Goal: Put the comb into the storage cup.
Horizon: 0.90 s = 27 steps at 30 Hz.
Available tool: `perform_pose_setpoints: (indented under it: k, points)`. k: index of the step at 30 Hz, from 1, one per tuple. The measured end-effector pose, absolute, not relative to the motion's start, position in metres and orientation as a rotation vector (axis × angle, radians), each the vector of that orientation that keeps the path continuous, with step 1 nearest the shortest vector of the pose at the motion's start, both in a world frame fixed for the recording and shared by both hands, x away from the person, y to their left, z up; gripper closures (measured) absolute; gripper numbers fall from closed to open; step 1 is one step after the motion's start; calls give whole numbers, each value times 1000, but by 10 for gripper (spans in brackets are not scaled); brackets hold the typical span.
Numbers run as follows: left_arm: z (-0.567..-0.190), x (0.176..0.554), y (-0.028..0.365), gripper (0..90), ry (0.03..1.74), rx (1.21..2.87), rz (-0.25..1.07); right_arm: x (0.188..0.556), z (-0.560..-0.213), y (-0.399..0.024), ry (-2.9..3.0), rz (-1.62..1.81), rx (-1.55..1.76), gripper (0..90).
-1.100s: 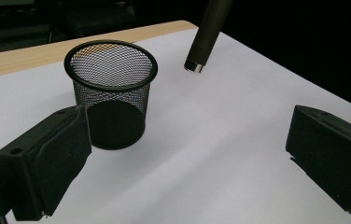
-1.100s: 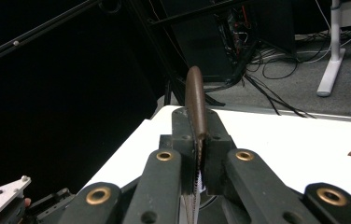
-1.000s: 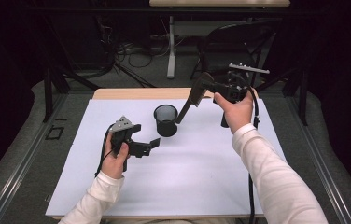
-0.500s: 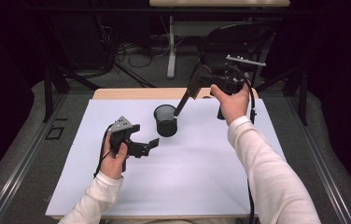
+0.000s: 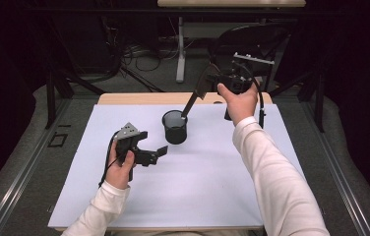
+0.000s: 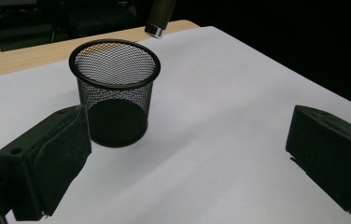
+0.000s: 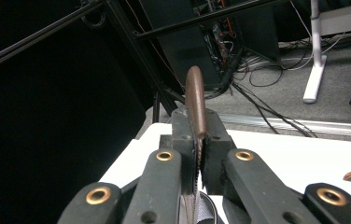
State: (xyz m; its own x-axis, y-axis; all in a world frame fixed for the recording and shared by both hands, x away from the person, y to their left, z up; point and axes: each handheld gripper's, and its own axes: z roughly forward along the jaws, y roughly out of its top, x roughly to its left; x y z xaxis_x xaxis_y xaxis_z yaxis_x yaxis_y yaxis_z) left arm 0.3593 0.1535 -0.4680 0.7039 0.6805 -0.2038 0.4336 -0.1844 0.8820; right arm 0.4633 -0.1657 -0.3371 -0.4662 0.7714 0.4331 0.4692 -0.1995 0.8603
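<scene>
Surface edges: the surface is covered by a pale sheet; a strip of bare wood shows along the far edge, and the sheet's left, right and near edges fall within the high view.
Open room: wide bare sheet lies near and right of the mesh cup; the near half carries nothing but the left hand.
Surroundings: dark frame bars and grey floor run along both sides of the surface, with cables and a white stand leg beyond the far edge.
Writing: no brand, label or lettering can be read on anything.
Mesh cup: a black wire-mesh cup stands upright on the sheet, left of centre toward the far edge; in the left gripper view it sits just beyond the left-hand jaw, apart from it.
Knife: a knife with a dark brown handle slants down from the right gripper, its handle end at or just over the cup's far rim; the left gripper view shows that end, with a silver cap, just above and behind the rim.
Right gripper: the right gripper is raised above the far edge, jaws pressed together on the knife's serrated blade, forearm reaching up from the lower right.
Left gripper: the left gripper is held low over the sheet near the cup, pointing right, jaws spread wide with nothing between them.
</scene>
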Motion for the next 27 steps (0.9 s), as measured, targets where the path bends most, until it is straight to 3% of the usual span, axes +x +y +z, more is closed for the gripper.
perform_pose_setpoints:
  k: [27]
  points:
    - [-469, 360, 153, 5, 878, 1823, 278, 486, -352, -157, 1754, 1686, 1535, 868]
